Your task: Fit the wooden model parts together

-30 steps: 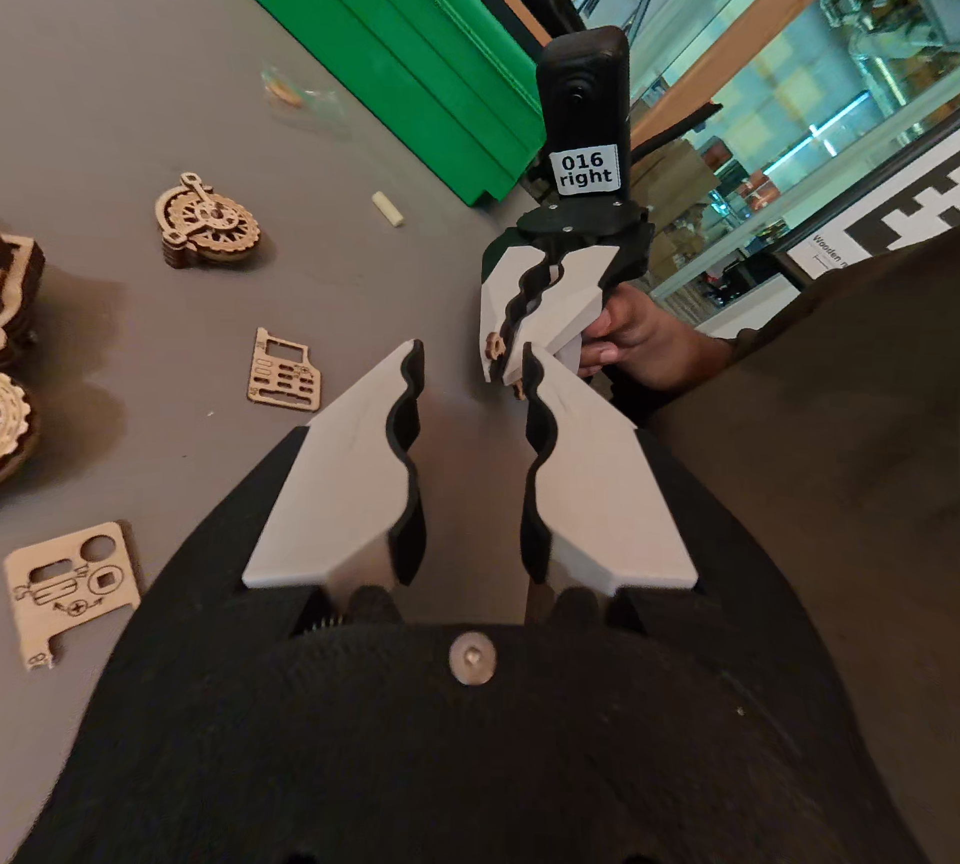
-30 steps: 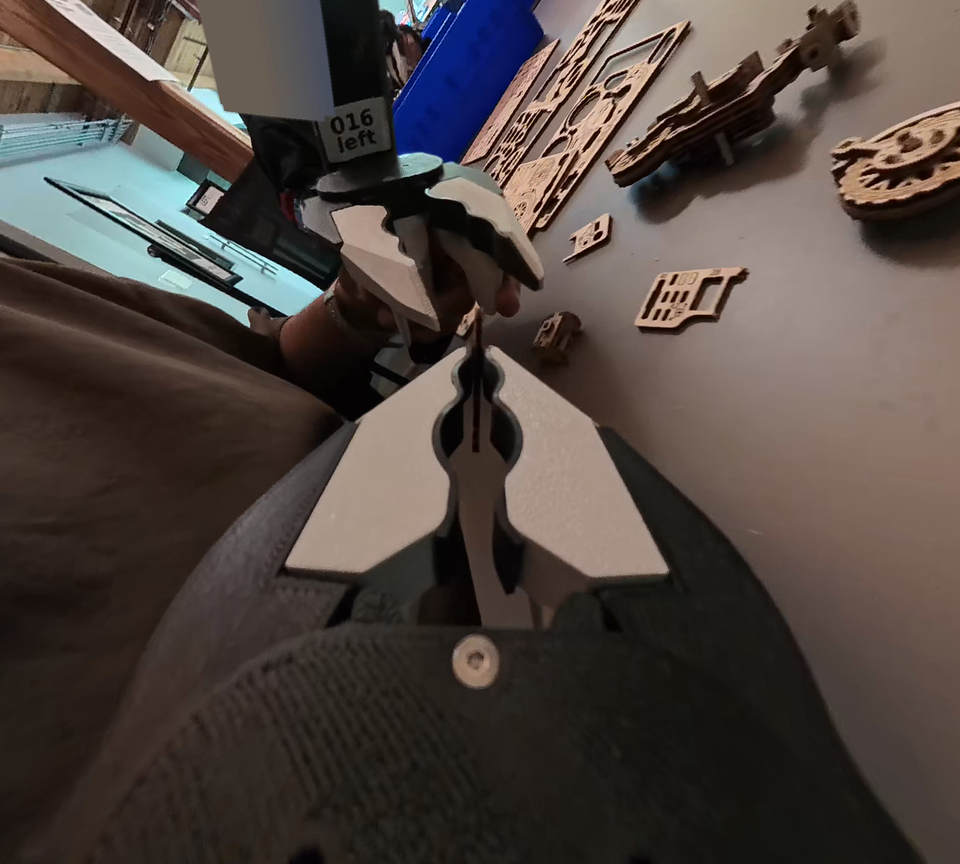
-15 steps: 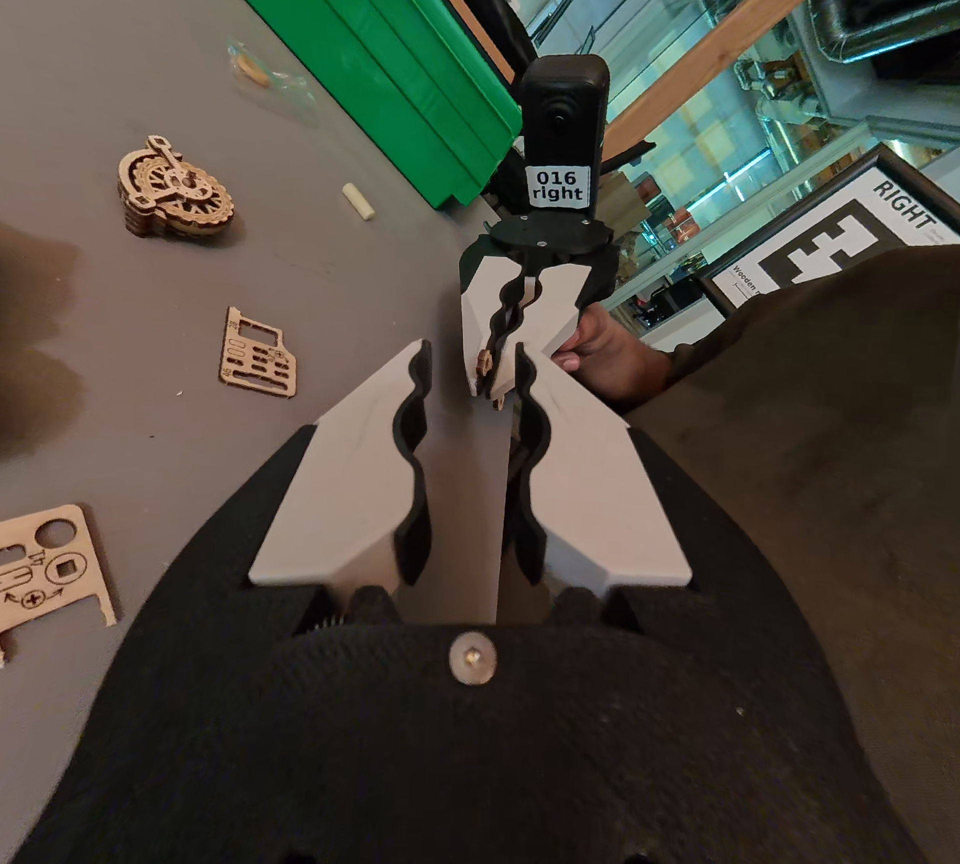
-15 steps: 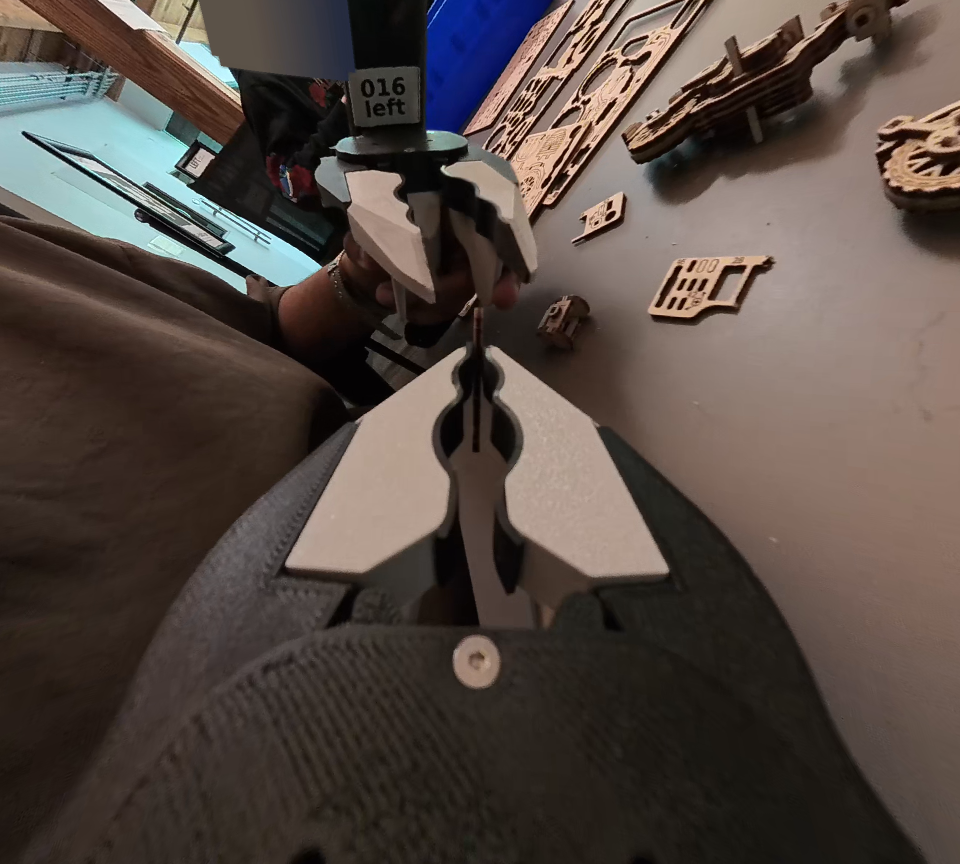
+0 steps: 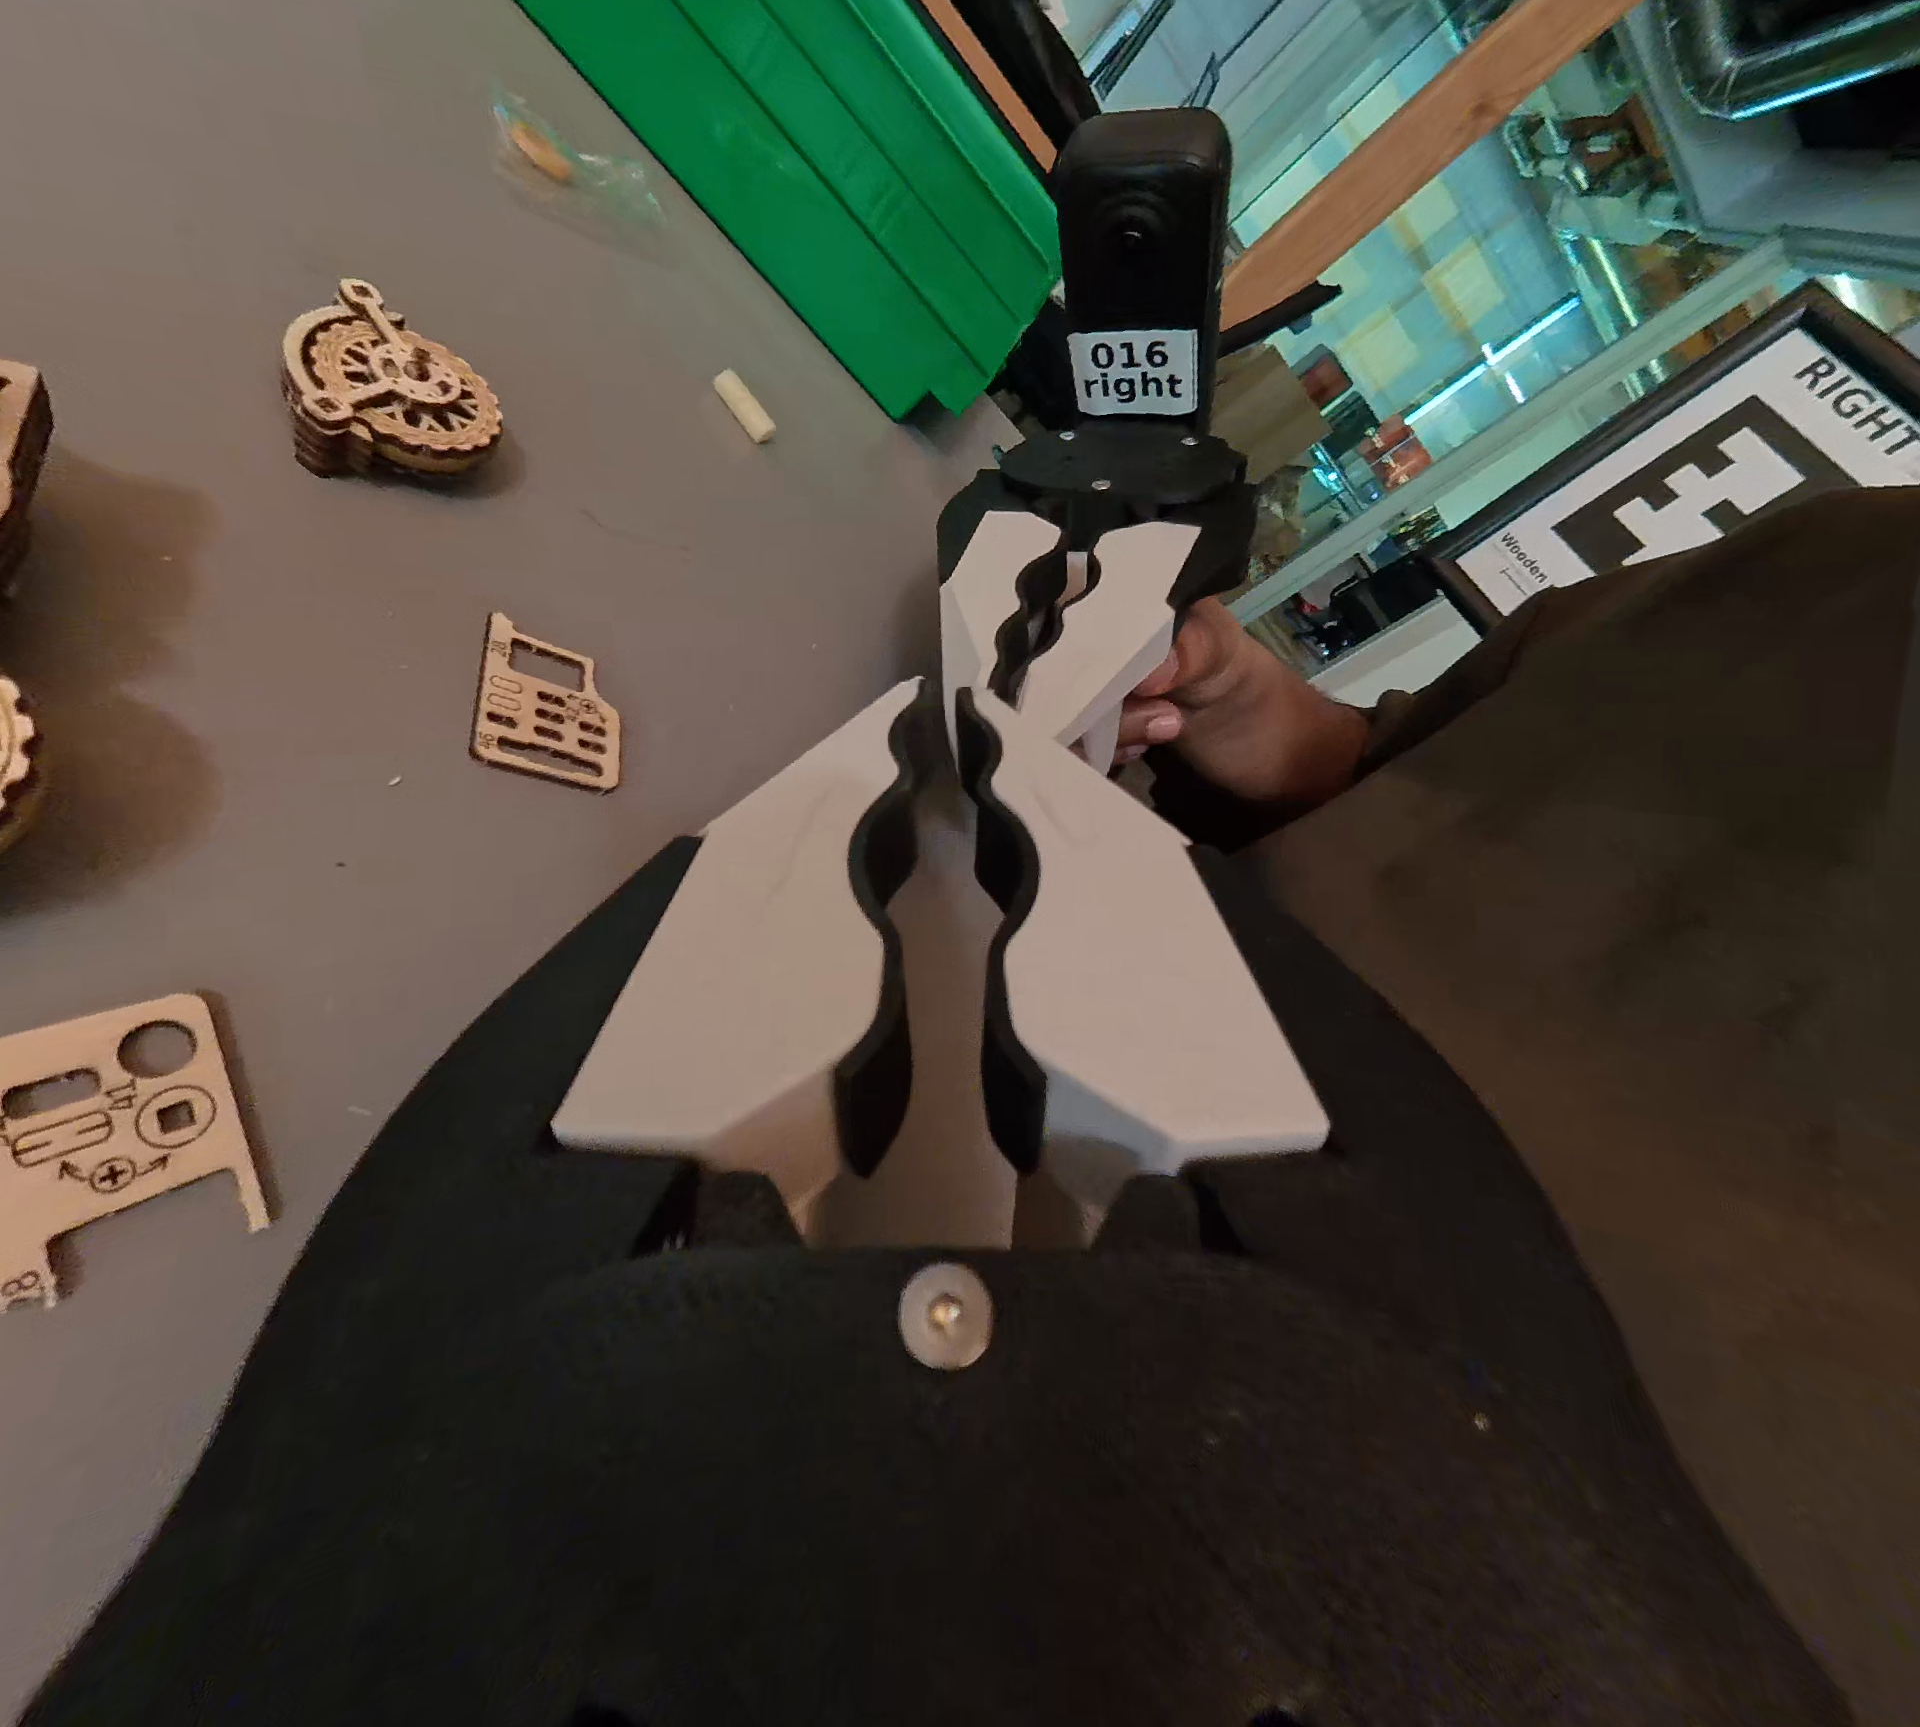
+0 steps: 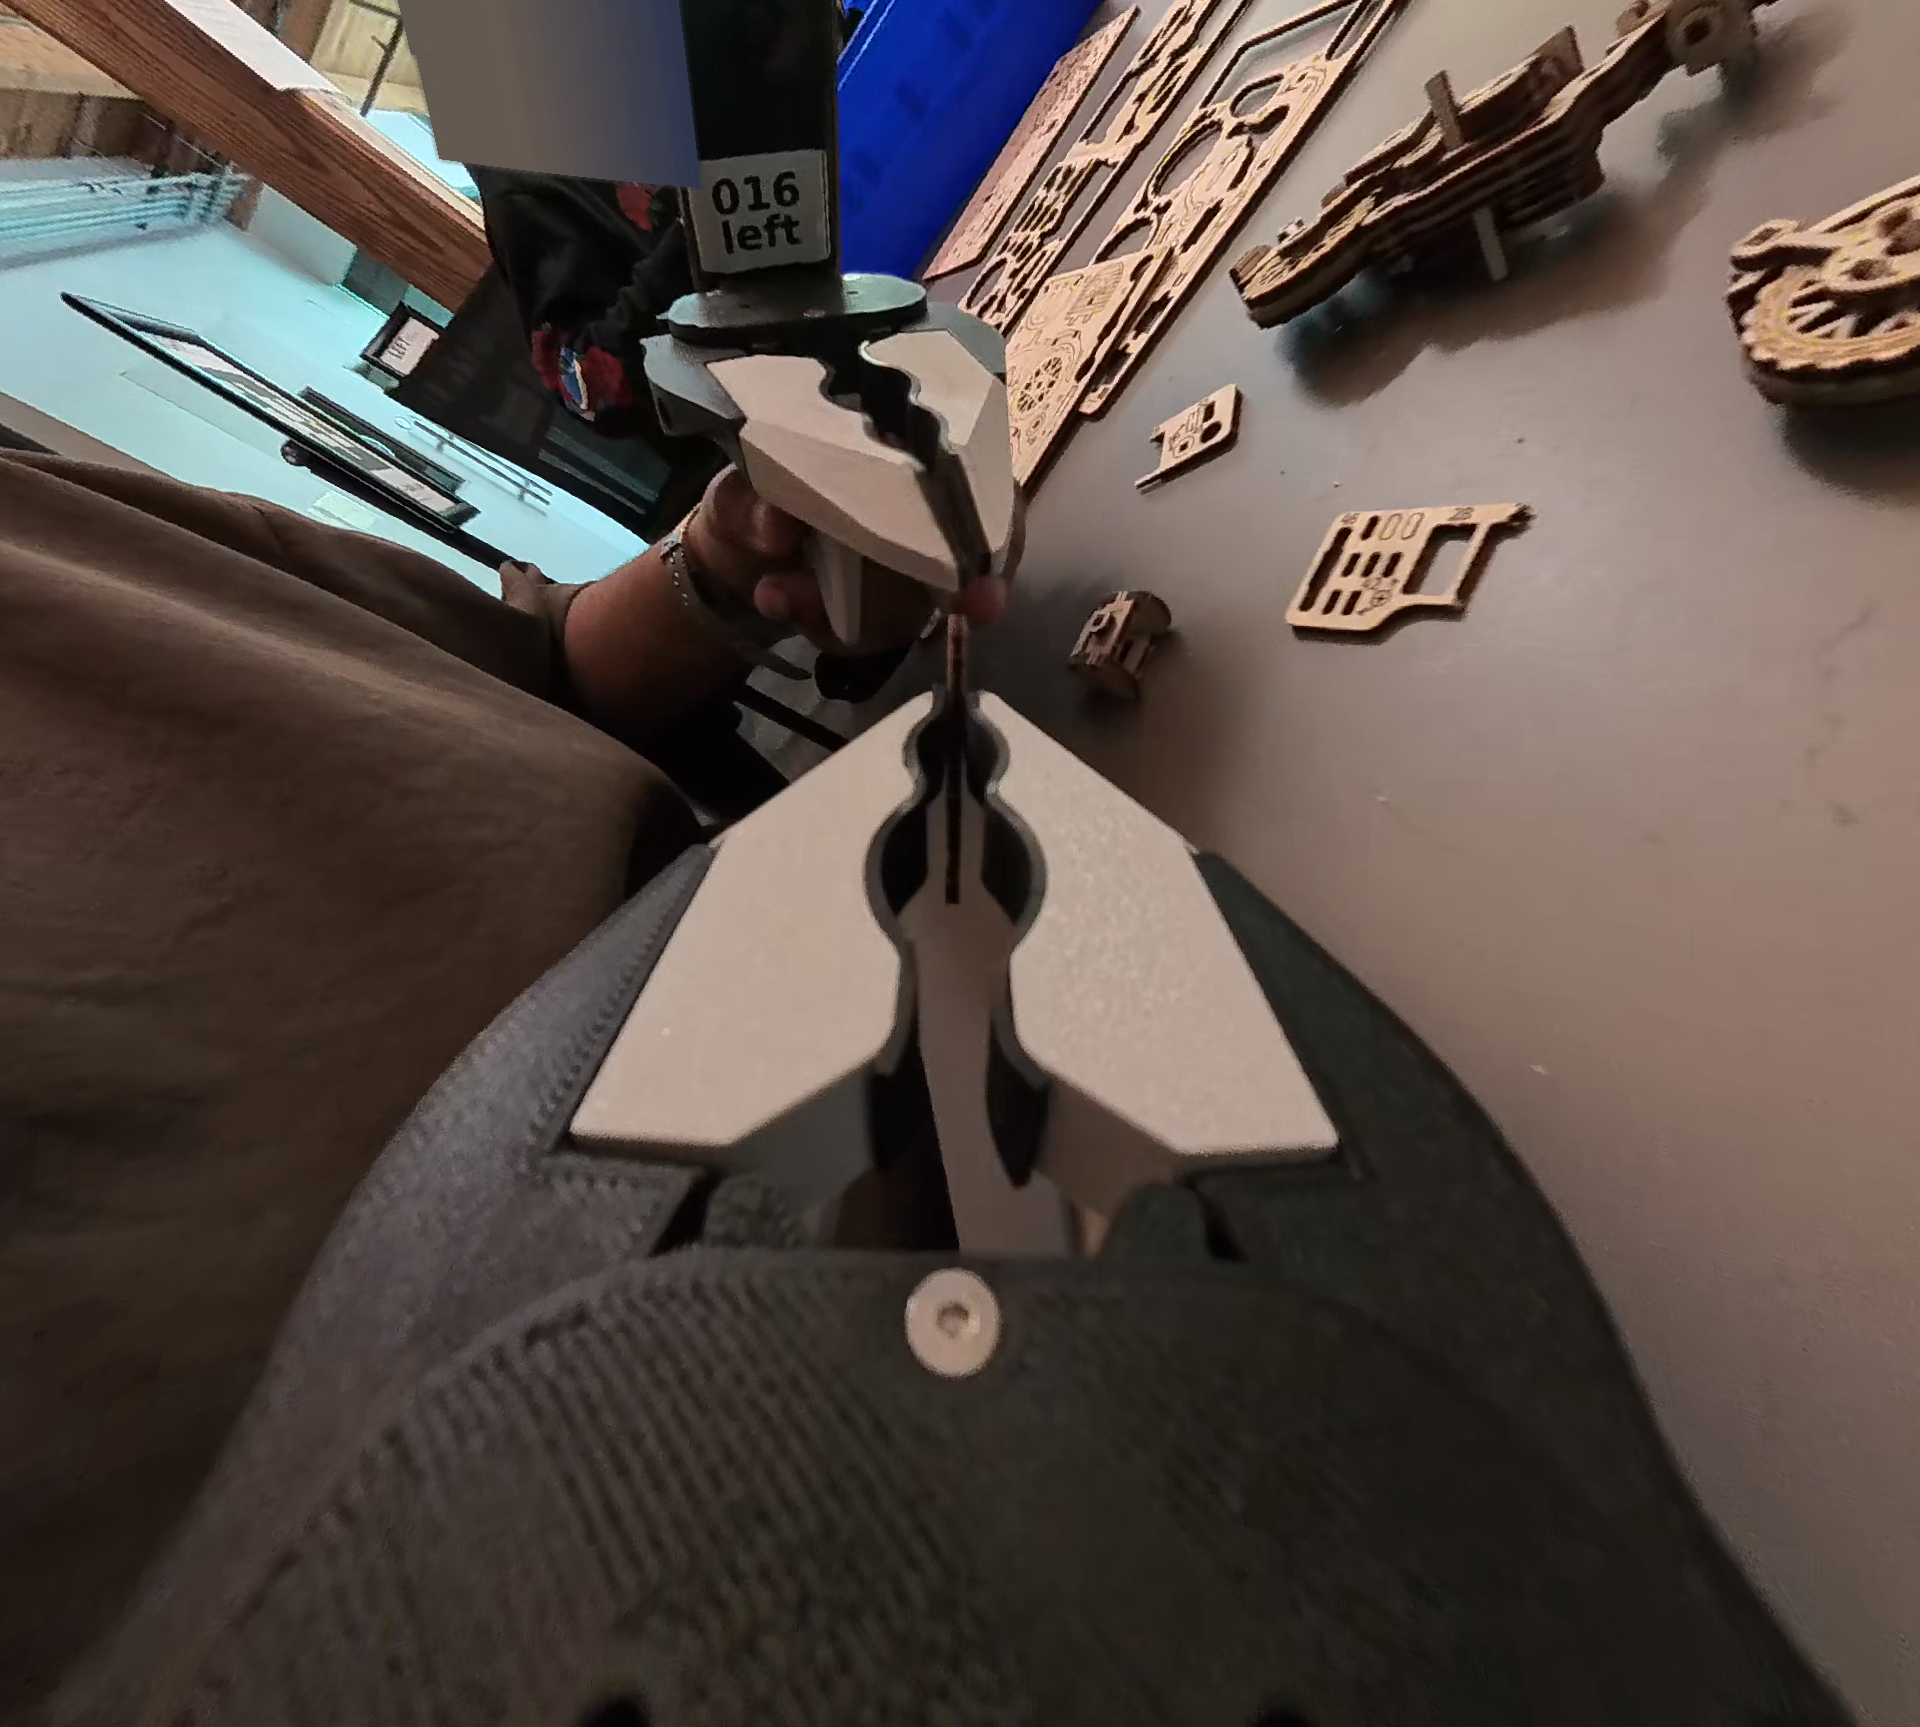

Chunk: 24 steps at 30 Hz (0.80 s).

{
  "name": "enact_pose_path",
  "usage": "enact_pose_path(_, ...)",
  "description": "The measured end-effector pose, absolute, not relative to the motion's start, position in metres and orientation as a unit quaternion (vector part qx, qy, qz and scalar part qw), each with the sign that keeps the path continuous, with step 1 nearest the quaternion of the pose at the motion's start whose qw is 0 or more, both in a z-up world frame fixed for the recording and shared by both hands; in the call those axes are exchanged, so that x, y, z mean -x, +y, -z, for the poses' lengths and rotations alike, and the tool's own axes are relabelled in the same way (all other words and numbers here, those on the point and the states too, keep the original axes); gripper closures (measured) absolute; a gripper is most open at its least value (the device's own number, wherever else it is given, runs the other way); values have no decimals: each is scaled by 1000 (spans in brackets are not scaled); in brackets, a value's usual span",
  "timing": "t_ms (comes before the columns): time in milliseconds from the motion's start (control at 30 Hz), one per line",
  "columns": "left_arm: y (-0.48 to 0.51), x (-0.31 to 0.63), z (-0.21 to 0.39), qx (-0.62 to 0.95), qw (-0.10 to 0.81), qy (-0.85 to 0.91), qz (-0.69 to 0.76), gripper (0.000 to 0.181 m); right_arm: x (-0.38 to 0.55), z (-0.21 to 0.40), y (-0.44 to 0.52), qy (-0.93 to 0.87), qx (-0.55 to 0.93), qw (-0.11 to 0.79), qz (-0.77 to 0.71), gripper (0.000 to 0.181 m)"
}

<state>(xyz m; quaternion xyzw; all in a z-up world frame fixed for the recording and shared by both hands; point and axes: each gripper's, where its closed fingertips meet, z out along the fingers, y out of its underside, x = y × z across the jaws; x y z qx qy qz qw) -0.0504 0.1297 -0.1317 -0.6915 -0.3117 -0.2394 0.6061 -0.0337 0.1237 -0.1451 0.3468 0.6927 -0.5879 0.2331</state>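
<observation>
My right gripper (image 6: 956,703) is shut on a thin flat wooden part (image 6: 954,654), seen edge-on and sticking out past its tips. My left gripper (image 6: 971,574) faces it from ahead, and its jaws are closed on the far end of that part. In the left wrist view my left gripper (image 5: 940,706) has only a narrow gap at its tips. The right gripper (image 5: 1006,690) meets it tip to tip there, and the part is hidden between the fingers. Both grippers are held above the grey table (image 5: 260,67).
On the table lie a wooden wheel assembly (image 5: 390,389), a small slotted panel (image 5: 545,711), a larger panel (image 5: 125,1127) and a green bin (image 5: 748,67). The right wrist view shows a long wooden assembly (image 6: 1507,150), cut-out sheets (image 6: 1174,150), a small block (image 6: 1117,638) and a blue bin (image 6: 956,46). My left and right fingertips are right by each other. Left tips and right tips are each some 6 centimeters from the small block (image 6: 1117,638).
My left gripper's jaws have gone from wide open to almost closed around the end of the part. The two grippers have come closer, tip to tip.
</observation>
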Motion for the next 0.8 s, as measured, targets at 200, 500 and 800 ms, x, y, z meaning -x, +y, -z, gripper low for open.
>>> enact_pose_path(200, 134, 41, 131, 683, 602, -306, 280, 161, 34, 143, 124, 688, -345, 238, 593, 181)
enact_pose_path(500, 138, 38, 134, 702, 592, -296, 261, 181, 36, 147, 124, 698, -349, 220, 586, 174)
enact_pose_path(800, 120, 69, 134, 656, 612, -364, 250, 181, 95, 142, 182, 683, -412, 18, 603, 166)
